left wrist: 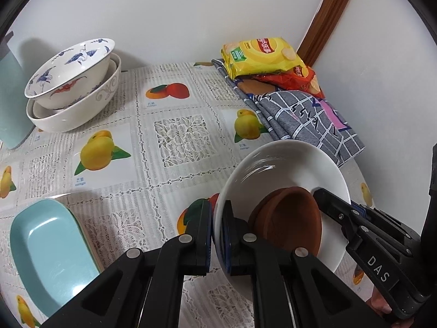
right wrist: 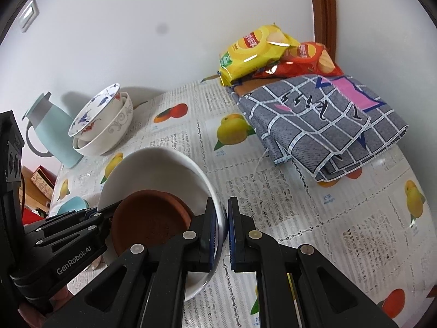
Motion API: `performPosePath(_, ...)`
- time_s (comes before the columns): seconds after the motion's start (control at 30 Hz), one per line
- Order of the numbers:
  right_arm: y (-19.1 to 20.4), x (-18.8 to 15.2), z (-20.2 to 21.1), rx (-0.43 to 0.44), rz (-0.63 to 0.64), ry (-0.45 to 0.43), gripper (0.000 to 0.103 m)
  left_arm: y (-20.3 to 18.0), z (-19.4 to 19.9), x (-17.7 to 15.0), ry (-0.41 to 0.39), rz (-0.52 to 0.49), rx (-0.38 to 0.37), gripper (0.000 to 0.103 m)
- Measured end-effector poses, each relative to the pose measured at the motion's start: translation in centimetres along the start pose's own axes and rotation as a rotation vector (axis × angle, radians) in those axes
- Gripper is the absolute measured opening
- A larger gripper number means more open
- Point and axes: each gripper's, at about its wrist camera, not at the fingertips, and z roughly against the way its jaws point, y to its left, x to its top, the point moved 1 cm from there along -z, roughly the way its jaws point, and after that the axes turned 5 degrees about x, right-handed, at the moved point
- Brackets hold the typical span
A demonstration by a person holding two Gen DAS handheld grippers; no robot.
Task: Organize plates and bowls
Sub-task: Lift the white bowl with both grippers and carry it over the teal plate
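A white plate (left wrist: 295, 164) and brown saucer (left wrist: 295, 218) were seen between the grippers; ahead, a fruit-printed tablecloth (left wrist: 174, 136) and grey checked cloth (right wrist: 327, 120).

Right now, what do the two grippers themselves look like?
Both are matte black plastic linkages with silver rivets and blue pads inside the fingers. The left gripper carries white "GenRobot.AI" lettering; the right gripper reads "DAS". No cables show.

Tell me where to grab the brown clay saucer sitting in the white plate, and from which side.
Grip the brown clay saucer by its raised upper rim, coming from above. It lies tilted in the white plate, its low edge tucked against the plate wall. The left gripper and right gripper each pinch the plate's rim on opposite sides, blocking side approaches.
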Motion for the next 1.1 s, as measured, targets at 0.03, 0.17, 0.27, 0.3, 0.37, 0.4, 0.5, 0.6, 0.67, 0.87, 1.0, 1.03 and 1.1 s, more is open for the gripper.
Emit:
performPosePath(0.03,0.1,0.0,0.1,-0.001,0.002,-0.003,0.008,0.0,0.3,-0.1,-0.004,0.001,0.0,0.007)
performPosePath(0.17,1.0,-0.1,0.9,0.001,0.01,-0.014,0.008,0.5,1.3,-0.3,-0.015,0.004,0.002,0.007)
performPosePath(0.27,1.6,-0.3,1.3,0.005,0.016,-0.018,0.008,0.8,2.0,-0.5,-0.021,0.007,0.008,0.007)
performPosePath(0.3,1.9,-0.3,1.5,0.004,0.022,-0.019,0.008,1.0,2.2,-0.6,-0.023,0.008,0.01,0.007)
performPosePath(0.37,2.4,-0.3,1.7,0.005,0.027,-0.022,0.008,1.3,2.7,-0.7,-0.028,0.012,0.011,0.007)
performPosePath(0.4,2.7,-0.3,1.9,0.006,0.03,-0.024,0.008,1.5,2.9,-0.8,-0.032,0.015,0.011,0.007)
performPosePath(0.5,3.5,-0.4,2.4,0.011,0.036,-0.031,0.008,2.0,3.6,-0.9,-0.042,0.02,0.014,0.007)
performPosePath(0.6,4.2,-0.5,2.8,0.017,0.04,-0.039,0.008,2.6,4.5,-1.1,-0.053,0.025,0.016,0.007)
performPosePath(0.67,4.7,-0.6,3.0,0.02,0.045,-0.04,0.008,2.9,4.8,-1.2,-0.054,0.031,0.017,0.007)
performPosePath(0.87,6.2,-0.9,3.1,0.028,0.066,-0.038,0.008,4.3,5.6,-1.8,-0.064,0.055,0.018,0.007)
performPosePath(1.0,7.2,-1.1,3.2,0.036,0.074,-0.038,0.008,5.4,6.2,-2.1,-0.07,0.063,0.024,0.007)
performPosePath(1.03,7.5,-1.2,3.1,0.038,0.077,-0.038,0.008,5.6,6.4,-2.2,-0.071,0.066,0.025,0.007)
performPosePath(1.1,8.0,-1.2,3.2,0.043,0.081,-0.038,0.008,6.2,6.7,-2.3,-0.075,0.074,0.03,0.007)
